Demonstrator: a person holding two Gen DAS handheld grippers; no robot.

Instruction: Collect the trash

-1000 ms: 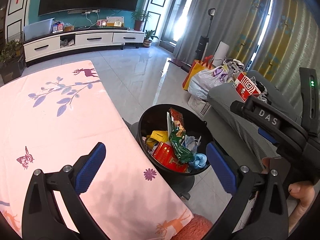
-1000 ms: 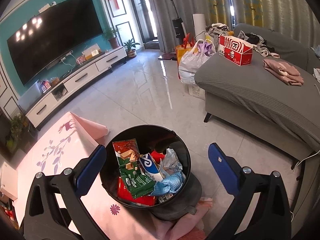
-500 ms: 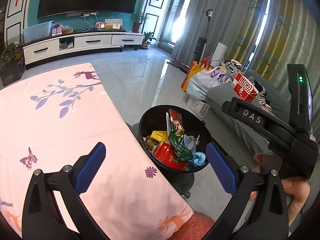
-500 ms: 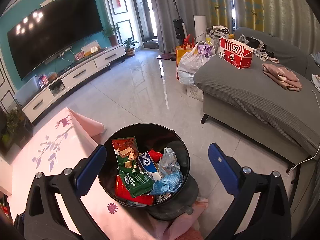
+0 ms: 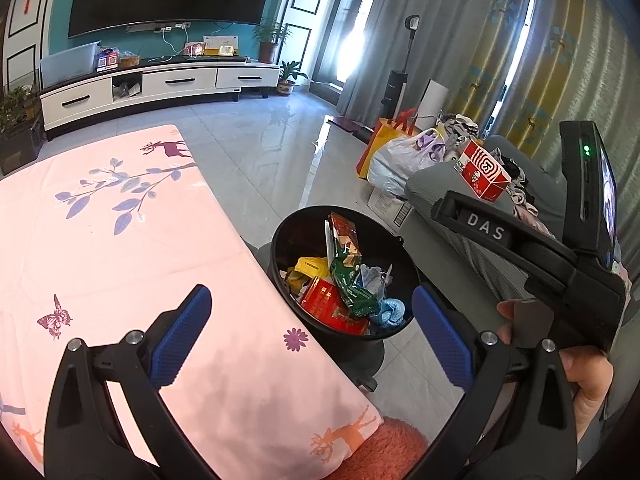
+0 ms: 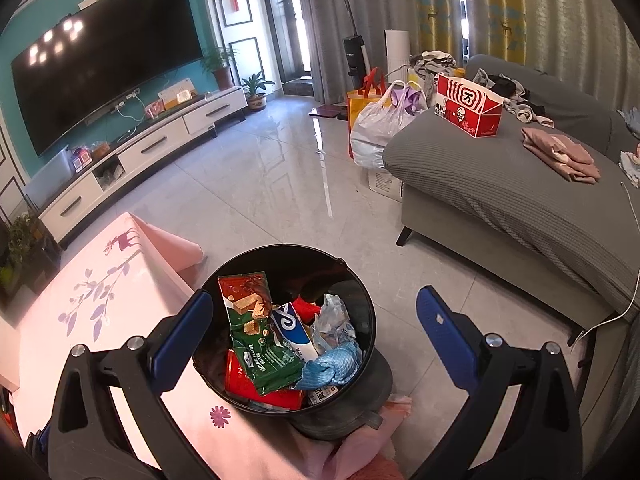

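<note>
A black round trash bin (image 5: 280,248) (image 6: 362,292) stands on the floor beside the table's corner. It holds wrappers: a green and red wafer pack (image 6: 260,344), a red packet (image 5: 326,304), a yellow packet (image 5: 310,266), a blue crumpled rag (image 6: 334,366). My left gripper (image 5: 310,336) hangs open over the table edge and the bin, nothing between its blue pads. My right gripper (image 6: 310,338) is open above the bin, empty. In the left wrist view the right gripper's black body (image 5: 532,252) shows at the right, held by a hand (image 5: 588,384).
A table with a pink printed cloth (image 5: 100,248) (image 6: 80,320) lies at the left. A grey sofa (image 6: 512,200) with a red box (image 6: 468,108) and clothes stands at the right. Bags (image 6: 380,120) sit on the tiled floor. A white TV cabinet (image 5: 160,84) lines the far wall.
Both grippers have drifted slightly; the right gripper's body has risen and moved inward in the left wrist view. Both stay open and the bin's contents are unchanged.
</note>
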